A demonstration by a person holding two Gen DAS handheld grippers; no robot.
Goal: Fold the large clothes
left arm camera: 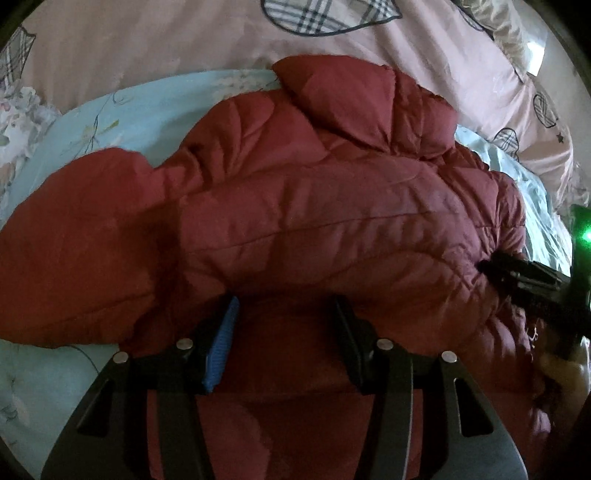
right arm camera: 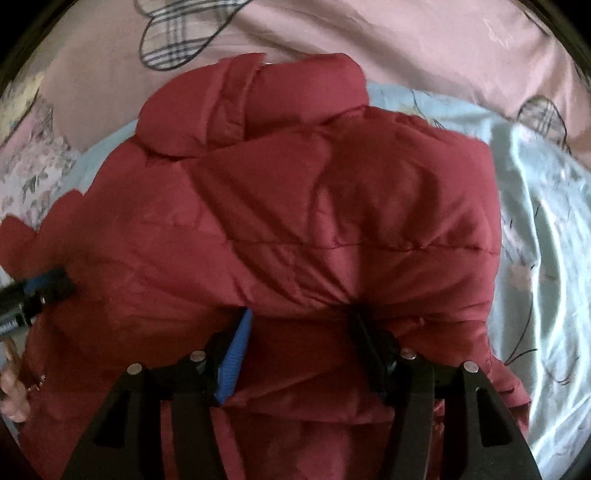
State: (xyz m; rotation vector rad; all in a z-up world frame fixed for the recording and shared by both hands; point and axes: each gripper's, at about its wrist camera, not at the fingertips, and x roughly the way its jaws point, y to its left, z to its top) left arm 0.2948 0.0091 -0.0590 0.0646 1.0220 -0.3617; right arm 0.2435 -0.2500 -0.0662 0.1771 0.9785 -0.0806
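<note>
A dark red padded jacket (left arm camera: 314,206) lies on a light blue floral sheet (left arm camera: 122,110), collar toward the far side; it also fills the right wrist view (right arm camera: 295,229). My left gripper (left arm camera: 284,306) has its jaws wide apart, and a thick fold of the jacket bulges between them. My right gripper (right arm camera: 299,317) stands the same way, jaws apart around a bunched fold. The right gripper shows at the right edge of the left wrist view (left arm camera: 524,277). The left gripper shows at the left edge of the right wrist view (right arm camera: 48,288).
A pink duvet with checked heart prints (left arm camera: 332,33) lies behind the jacket, also in the right wrist view (right arm camera: 406,44). A floral pillow (right arm camera: 33,173) sits at the left. The blue sheet (right arm camera: 546,229) extends to the right of the jacket.
</note>
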